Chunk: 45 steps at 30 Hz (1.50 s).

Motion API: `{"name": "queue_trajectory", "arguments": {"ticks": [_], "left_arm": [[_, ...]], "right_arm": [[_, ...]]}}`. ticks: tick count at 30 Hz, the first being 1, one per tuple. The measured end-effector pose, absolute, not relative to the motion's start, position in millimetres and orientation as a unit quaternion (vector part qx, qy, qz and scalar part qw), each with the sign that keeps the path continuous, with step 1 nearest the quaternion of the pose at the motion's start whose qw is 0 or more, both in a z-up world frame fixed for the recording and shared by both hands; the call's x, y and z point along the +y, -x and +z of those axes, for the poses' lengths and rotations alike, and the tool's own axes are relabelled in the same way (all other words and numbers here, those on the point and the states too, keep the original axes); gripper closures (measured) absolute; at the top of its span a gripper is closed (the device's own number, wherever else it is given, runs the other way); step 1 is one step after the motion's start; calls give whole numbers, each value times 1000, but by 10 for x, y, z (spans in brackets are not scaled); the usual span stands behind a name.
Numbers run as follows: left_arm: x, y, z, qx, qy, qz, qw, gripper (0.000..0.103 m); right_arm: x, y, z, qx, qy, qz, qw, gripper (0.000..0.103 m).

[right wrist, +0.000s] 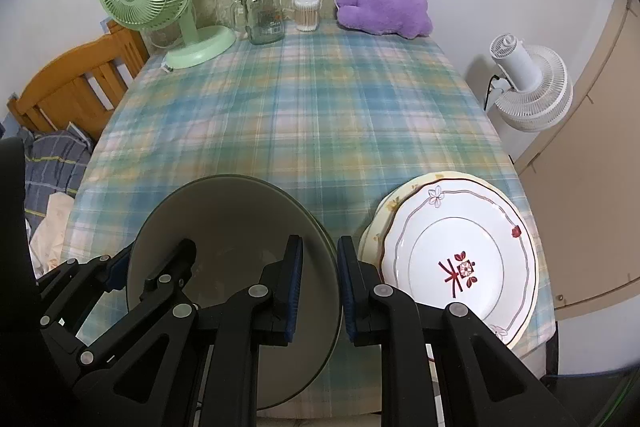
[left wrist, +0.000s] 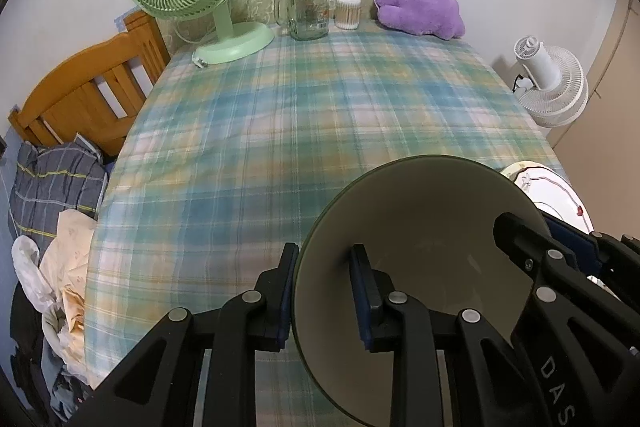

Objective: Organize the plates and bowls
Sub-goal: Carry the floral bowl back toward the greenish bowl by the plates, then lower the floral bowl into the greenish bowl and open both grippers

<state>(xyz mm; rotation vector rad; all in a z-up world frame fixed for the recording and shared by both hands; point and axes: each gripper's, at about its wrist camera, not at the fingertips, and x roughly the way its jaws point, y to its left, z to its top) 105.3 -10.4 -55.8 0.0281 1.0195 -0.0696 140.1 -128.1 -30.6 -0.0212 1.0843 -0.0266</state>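
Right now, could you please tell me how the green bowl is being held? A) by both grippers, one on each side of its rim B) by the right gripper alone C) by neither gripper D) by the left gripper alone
A: the left gripper and the right gripper each pinch the rim of the bowl on opposite sides.

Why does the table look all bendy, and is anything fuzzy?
Left wrist view: the fisheye lens bows the checked tablecloth and darkens the corners; the cloth looks slightly smeared. Right wrist view: same bending; the white plate looks sharp, with soft, even light.
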Motion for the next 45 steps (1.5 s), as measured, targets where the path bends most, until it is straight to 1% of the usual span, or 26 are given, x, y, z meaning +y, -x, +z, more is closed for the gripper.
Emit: {"name": "queue_trajectory", "arguments": {"ticks": [11, 19, 20, 21, 23, 27, 28, 30, 31, 32, 35, 39, 45], "left_arm": [[-120, -1187, -737, 514, -11, -45, 856, 79], [-147, -1201, -726, 512, -17, -47, 858, 79], [-144, -1199, -724, 513, -16, -49, 857, 79], [-142, -1199, -726, 514, -15, -51, 856, 76], [-132, -1190, -717, 515, -13, -52, 855, 76], [-109, -1128, -665, 511, -12, -60, 857, 63], [-101, -1110, -657, 511, -11, -62, 858, 60], [-82, -1072, -641, 510, -8, -65, 857, 48], [-68, -1057, -634, 510, -6, -65, 858, 45], [-54, -1039, -623, 509, -2, -69, 858, 40], [-42, -1007, -601, 508, 5, -78, 858, 30], [-71, -993, -600, 508, 10, -85, 857, 21], [-134, -999, -654, 517, 3, -77, 853, 19]], "right_arm": [[-1292, -1529, -480, 530, 11, -23, 847, 82], [-1327, -1557, -502, 528, 6, -26, 849, 82], [-1323, -1557, -499, 529, 4, -25, 848, 80], [-1325, -1559, -498, 530, 1, -23, 848, 79], [-1329, -1548, -497, 532, -1, -22, 847, 79], [-1345, -1501, -467, 533, -6, -17, 846, 78], [-1350, -1487, -462, 534, -7, -16, 845, 76], [-1346, -1443, -430, 534, -10, -11, 845, 66], [-1347, -1420, -416, 533, -10, -10, 846, 55], [-1352, -1385, -387, 528, -11, -10, 849, 47], [-1363, -1324, -334, 521, -11, -8, 854, 38], [-1408, -1319, -338, 525, -15, -7, 851, 38], [-1520, -1366, -475, 548, -47, 2, 835, 38]]}}
